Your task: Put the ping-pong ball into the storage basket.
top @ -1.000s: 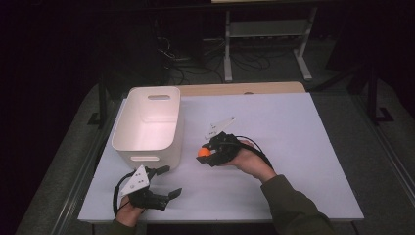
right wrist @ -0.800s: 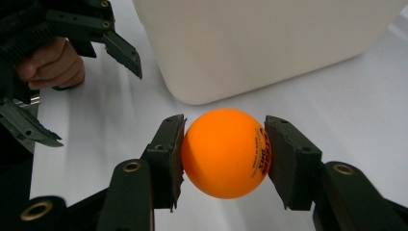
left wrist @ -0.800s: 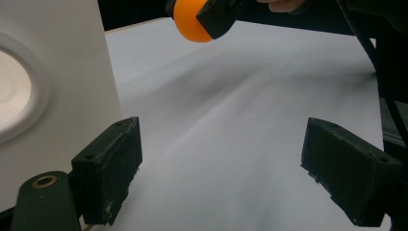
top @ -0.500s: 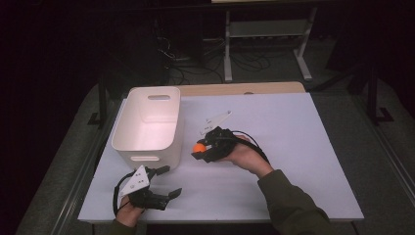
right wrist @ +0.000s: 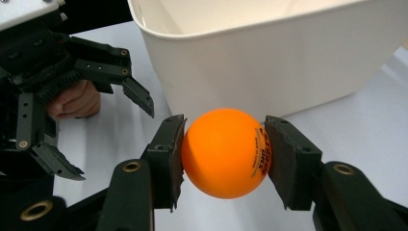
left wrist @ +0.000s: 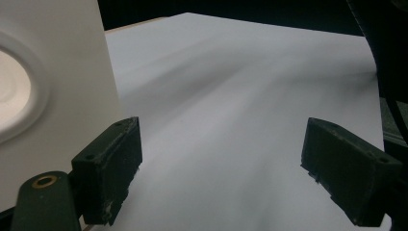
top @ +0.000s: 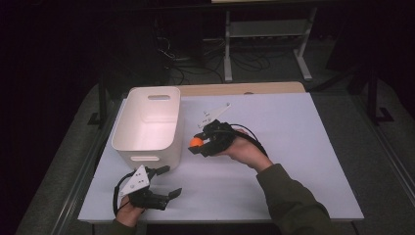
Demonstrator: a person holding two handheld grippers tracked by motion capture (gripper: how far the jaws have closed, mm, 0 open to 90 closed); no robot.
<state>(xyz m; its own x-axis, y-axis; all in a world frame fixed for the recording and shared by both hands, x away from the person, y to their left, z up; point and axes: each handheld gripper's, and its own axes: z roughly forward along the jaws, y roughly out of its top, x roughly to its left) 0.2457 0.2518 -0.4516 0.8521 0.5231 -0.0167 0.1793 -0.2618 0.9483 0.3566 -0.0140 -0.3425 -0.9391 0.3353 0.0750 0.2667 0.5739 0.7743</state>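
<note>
Transfer step: my right gripper (right wrist: 223, 144) pinches the orange ball (top: 195, 142) beside the white bin (top: 147, 147). My left gripper (top: 164, 183) rests with fingers spread on the bench (top: 303, 147). Next, I judge, the ball must clear the rim before release.

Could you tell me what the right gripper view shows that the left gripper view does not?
The right gripper view alone shows the orange ball clamped between the right gripper fingers, dark lettering on the ball's side, and the left gripper farther off in a hand. The left gripper view alone shows that gripper's own fingers spread wide with nothing between them, and the oval handle recess in the bin's wall. Both share the white bin and the white tabletop.
</note>
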